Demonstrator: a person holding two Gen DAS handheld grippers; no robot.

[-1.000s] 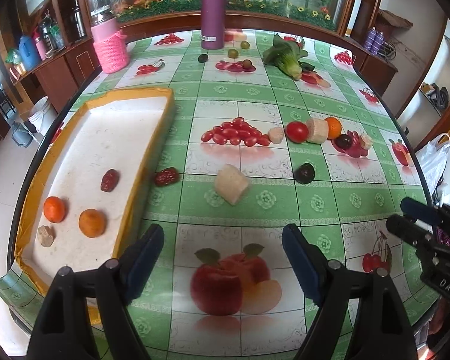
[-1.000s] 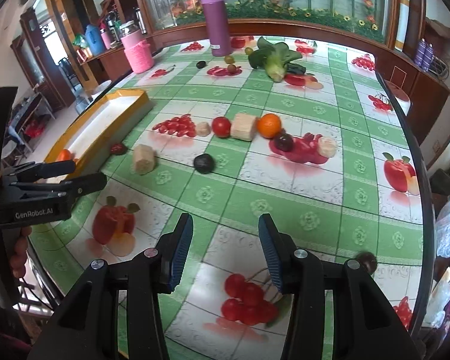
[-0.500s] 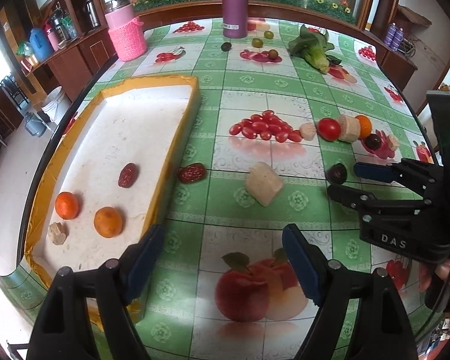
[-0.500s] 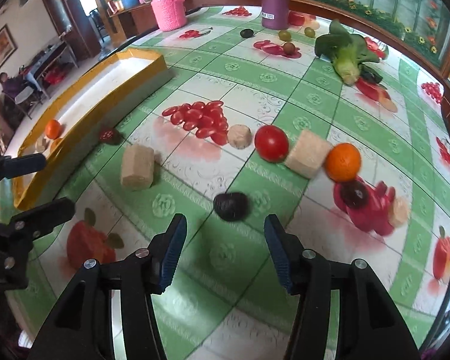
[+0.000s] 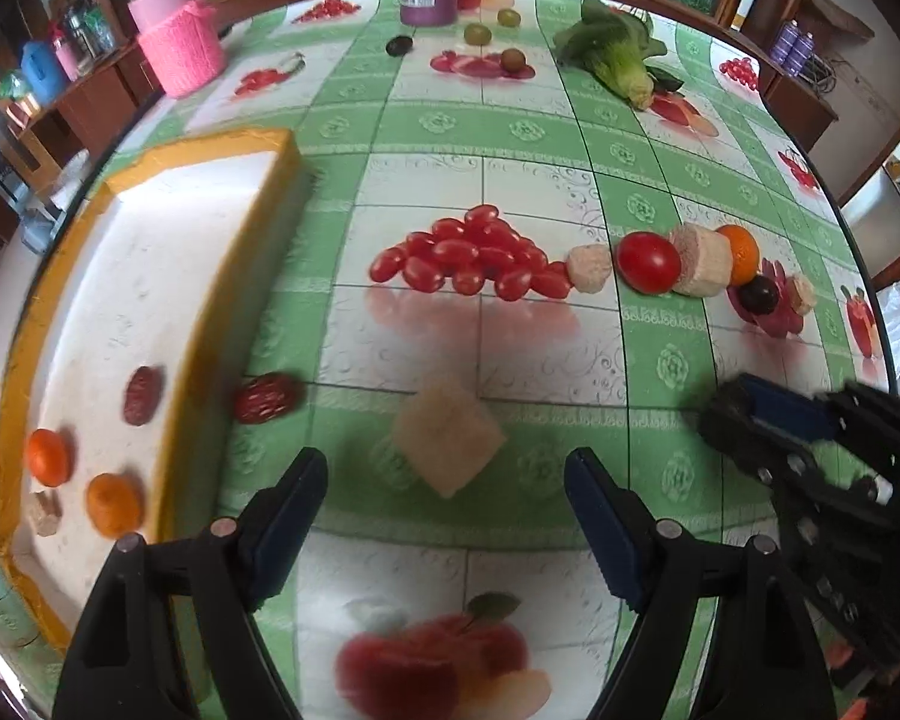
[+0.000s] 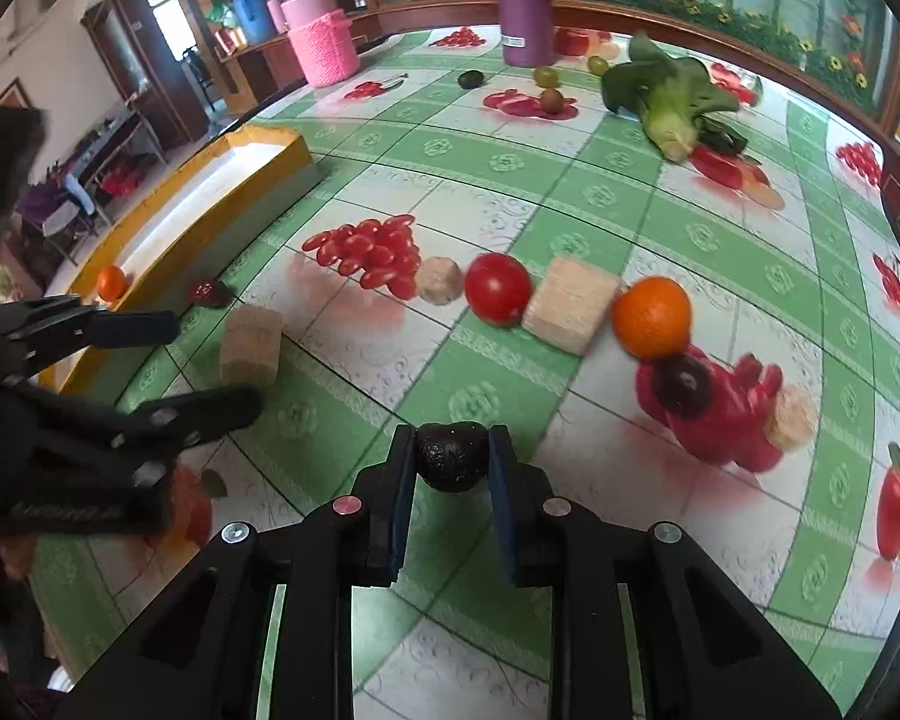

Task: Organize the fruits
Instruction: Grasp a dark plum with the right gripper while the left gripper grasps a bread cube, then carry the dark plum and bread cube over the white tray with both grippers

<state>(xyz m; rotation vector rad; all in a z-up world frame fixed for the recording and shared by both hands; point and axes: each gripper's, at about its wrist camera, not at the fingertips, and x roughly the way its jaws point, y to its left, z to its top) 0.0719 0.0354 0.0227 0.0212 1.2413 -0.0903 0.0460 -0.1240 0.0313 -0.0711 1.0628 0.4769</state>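
Tray (image 5: 174, 312) sits far left w/ yellow rim; inside it a date (image 5: 143, 387), two oranges (image 5: 48, 457) and a pale chunk. Another date (image 5: 267, 397) lies on the cloth just beside the tray wall.

Your left gripper (image 5: 444, 504) hangs low over the table, fingers spread wide, holding nothing. The pale cube (image 5: 448, 443) lies just ahead, lined up w/ the gap, not touched. If that's your next pick, I'd drop straight down so the pads meet two flat faces, not the corners; it sits diagonal to you now, so twist the wrist a bit first.

Mid-table: printed tomatoes, then a row of real items: small pale lump, tomato (image 6: 498, 288), bigger block (image 6: 570, 312), orange (image 6: 651, 317), all touching or nearly so.

Right gripper (image 6: 452, 468): fingers nearly closed, pinching a dark fruit (image 6: 452, 459) between the blue pads. Fruit looks wrinkled, prob. soft, so keep squeeze light. Can't tell if it's off the cloth yet. Grip is near the fingertips, so it could pop out if you swing fast.

Step in hand, as I judge it: carry the dark fruit across to the tray. Left gripper is in the path, well w/in reach of a bump; lift first, pass over it or wait for it to clear, then lower inside the rim before you release.
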